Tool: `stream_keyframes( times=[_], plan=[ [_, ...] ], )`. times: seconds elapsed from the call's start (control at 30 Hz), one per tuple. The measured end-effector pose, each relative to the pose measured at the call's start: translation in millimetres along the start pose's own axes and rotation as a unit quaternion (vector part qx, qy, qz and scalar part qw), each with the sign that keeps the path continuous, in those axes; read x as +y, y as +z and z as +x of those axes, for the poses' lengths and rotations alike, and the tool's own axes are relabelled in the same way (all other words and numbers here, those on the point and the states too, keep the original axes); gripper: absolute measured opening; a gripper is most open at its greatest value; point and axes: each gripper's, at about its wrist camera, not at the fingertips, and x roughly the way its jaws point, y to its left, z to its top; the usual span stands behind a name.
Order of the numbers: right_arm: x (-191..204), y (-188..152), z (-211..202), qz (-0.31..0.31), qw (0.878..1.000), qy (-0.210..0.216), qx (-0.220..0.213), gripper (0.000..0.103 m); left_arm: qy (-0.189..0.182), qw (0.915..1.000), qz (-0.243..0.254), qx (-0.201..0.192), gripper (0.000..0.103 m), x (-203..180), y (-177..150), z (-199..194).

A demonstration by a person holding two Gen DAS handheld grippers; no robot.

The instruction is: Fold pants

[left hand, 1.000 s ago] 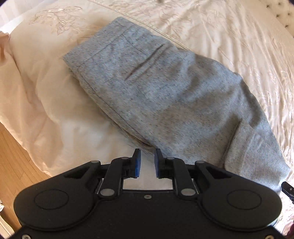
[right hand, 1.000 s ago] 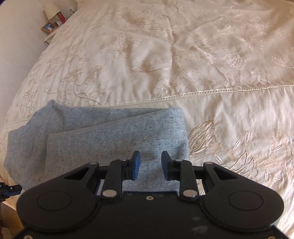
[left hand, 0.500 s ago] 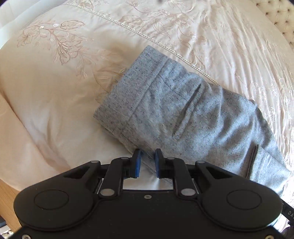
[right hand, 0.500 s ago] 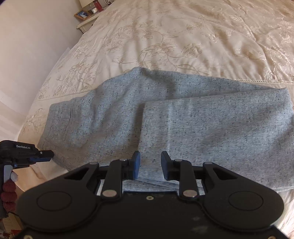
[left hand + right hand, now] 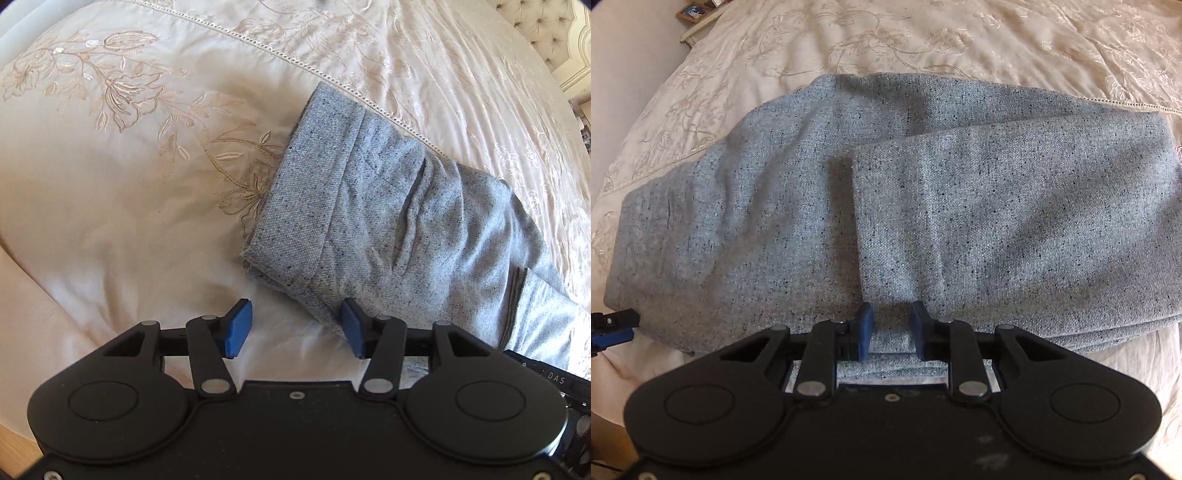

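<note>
The grey speckled pants (image 5: 388, 214) lie folded on the cream bedspread; they also fill the right wrist view (image 5: 923, 206), with one layer folded over another. My left gripper (image 5: 293, 328) is open, its jaws wide apart, just in front of the waistband corner, with its right pad at the cloth's near edge. My right gripper (image 5: 890, 330) is low over the near edge of the folded pants, its jaws partly apart with grey cloth between the pads. The left gripper's tip shows at the far left of the right wrist view (image 5: 613, 326).
The embroidered cream bedspread (image 5: 129, 155) covers the bed. Its edge drops off at the lower left, with wood floor (image 5: 14, 454) below. A tufted headboard (image 5: 539, 33) is at the far right. A bedside shelf with picture frames (image 5: 698, 14) stands at the far left.
My left gripper has opened wide and shifted left, to the pants' waistband end. My right gripper has come closer and lower over the pants' near edge, and cloth now sits between its pads.
</note>
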Motion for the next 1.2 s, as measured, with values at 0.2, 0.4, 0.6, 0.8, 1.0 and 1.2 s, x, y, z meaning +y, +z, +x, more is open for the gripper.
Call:
stream_keyframes(
  times=[0.2, 0.4, 0.6, 0.8, 1.0, 1.2],
  plan=[
    [15, 8, 12, -0.002, 1.0, -0.018, 0.005, 0.025, -0.032, 0.999, -0.03, -0.009, 0.063, 9, 11, 16],
    [21, 10, 17, -0.003, 1.0, -0.026, 0.007, 0.026, -0.051, 0.9966, -0.062, -0.015, 0.074, 8, 23, 36],
    [22, 11, 13, -0.005, 1.0, -0.024, 0.003, 0.026, -0.046, 0.9948, -0.084, -0.034, 0.059, 3, 27, 39],
    [30, -4, -6, -0.034, 0.999, -0.022, -0.024, 0.025, -0.056, 0.9956, -0.031, -0.069, 0.028, -10, 31, 10],
    [30, -24, -3, -0.031, 0.999, -0.024, -0.015, 0.024, -0.058, 0.9932, -0.015, -0.1, 0.024, -28, 31, -17],
    [21, -37, 13, -0.024, 1.0, -0.011, -0.004, 0.017, -0.048, 0.9899, 0.03, -0.13, 0.023, -56, 20, -38]
  ],
)
